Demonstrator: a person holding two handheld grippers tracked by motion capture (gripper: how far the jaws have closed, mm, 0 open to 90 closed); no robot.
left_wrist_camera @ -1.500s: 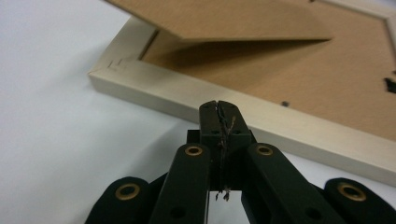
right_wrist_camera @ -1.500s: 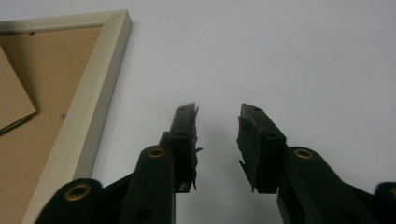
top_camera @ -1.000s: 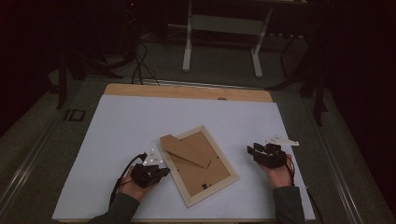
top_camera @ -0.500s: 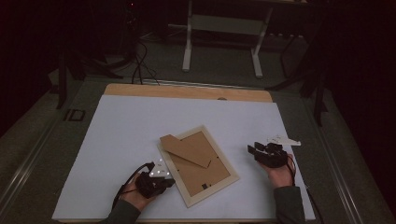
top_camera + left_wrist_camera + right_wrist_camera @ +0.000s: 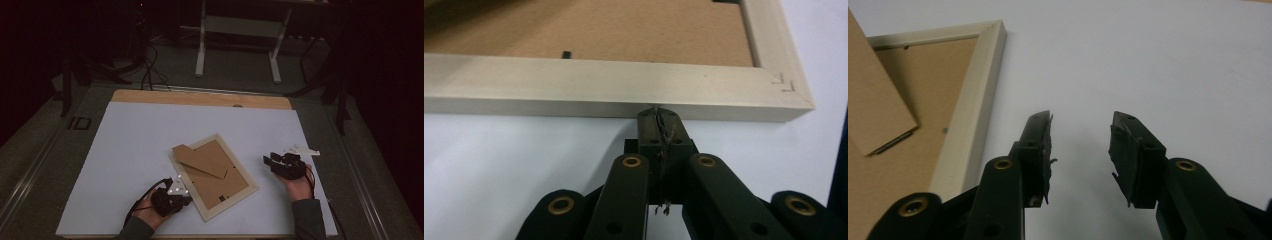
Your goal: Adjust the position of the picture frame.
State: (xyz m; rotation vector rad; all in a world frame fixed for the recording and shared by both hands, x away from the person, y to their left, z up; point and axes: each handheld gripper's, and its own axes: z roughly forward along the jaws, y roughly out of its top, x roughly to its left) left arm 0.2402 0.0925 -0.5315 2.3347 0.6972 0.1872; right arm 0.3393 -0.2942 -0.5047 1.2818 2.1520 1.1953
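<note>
A pale wooden picture frame (image 5: 250, 187) lies face down and askew on the white sheet, its brown backing board up. A brown cardboard stand flap (image 5: 200, 160) rests across the backing. My left gripper (image 5: 188, 199) is at the frame's near left side. In the left gripper view that gripper (image 5: 658, 116) is shut with nothing in it, and its tips are right at the frame's outer edge (image 5: 624, 82). My right gripper (image 5: 268, 161) rests to the right of the frame, apart from it. Its jaws are open and hold nothing (image 5: 1080, 135), with the frame corner (image 5: 990, 45) to their left.
The white sheet (image 5: 140, 140) covers most of the wooden table (image 5: 200, 97). A small white strip (image 5: 302, 150) lies just beyond my right gripper. Metal stand legs (image 5: 237, 45) and cables (image 5: 150, 70) are on the dark floor behind the table.
My left gripper has slid along the frame's left side toward the near right. The right gripper and the frame have stayed put.
</note>
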